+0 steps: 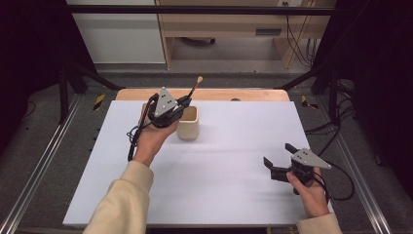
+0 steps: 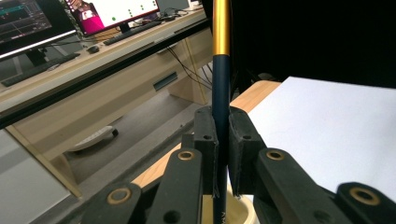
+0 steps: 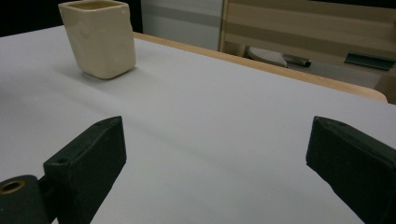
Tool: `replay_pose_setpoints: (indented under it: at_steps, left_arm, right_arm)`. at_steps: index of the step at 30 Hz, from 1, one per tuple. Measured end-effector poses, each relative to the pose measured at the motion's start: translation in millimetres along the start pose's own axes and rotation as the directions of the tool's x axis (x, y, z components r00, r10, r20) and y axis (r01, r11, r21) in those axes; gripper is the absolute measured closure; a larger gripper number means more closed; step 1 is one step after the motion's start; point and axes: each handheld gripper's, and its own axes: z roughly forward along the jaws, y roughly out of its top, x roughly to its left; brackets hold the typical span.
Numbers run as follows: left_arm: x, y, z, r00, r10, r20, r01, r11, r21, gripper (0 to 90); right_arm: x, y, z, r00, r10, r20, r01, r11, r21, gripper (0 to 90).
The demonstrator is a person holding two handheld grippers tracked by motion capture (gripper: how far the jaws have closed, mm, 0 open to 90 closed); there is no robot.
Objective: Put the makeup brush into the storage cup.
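A white table (image 1: 219, 185) fills the scene. At its far left stands a cream square cup (image 1: 188, 123). Just above the cup, the left gripper (image 1: 184, 103) pinches a dark, gold-banded brush (image 1: 196, 86). Near right, the right gripper (image 1: 279, 155) hovers, jaws spread wide with nothing between them.

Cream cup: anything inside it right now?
The left gripper holds a dark-handled brush upright over the cream cup, handle end down at the cup's mouth. The left gripper view shows pale inner wall by the rim; the bottom is hidden by the jaws.
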Motion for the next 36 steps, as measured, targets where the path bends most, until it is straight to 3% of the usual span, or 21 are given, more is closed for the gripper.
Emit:
replay_pose_setpoints:
  at_steps: [5,13,24,36]
  left_arm:
    - [4.7,0.4,2.0,0.9993,-0.038,-0.001,0.038,0.9991,-0.019,82.9]
    - [7.7,4.4,7.0,0.9981,-0.061,0.0,0.061,0.9975,-0.035,82.9]
    - [18.7,-5.7,11.2,0.9933,-0.114,-0.017,0.113,0.9919,-0.057,83.0]
    - [18.4,-10.5,16.9,0.9889,-0.148,-0.008,0.147,0.9867,-0.068,83.0]
  right_arm:
    - [-0.5,0.7,-0.5,1.0,0.001,0.006,-0.001,1.0,-0.012,5.3]
    - [0.9,0.7,0.5,1.0,-0.004,-0.004,0.004,1.0,-0.012,5.3]
    - [2.5,0.3,0.1,0.9999,0.001,-0.012,-0.001,1.0,-0.015,5.3]
    - [-0.9,-0.7,0.4,0.9997,-0.018,-0.015,0.018,1.0,-0.023,5.5]
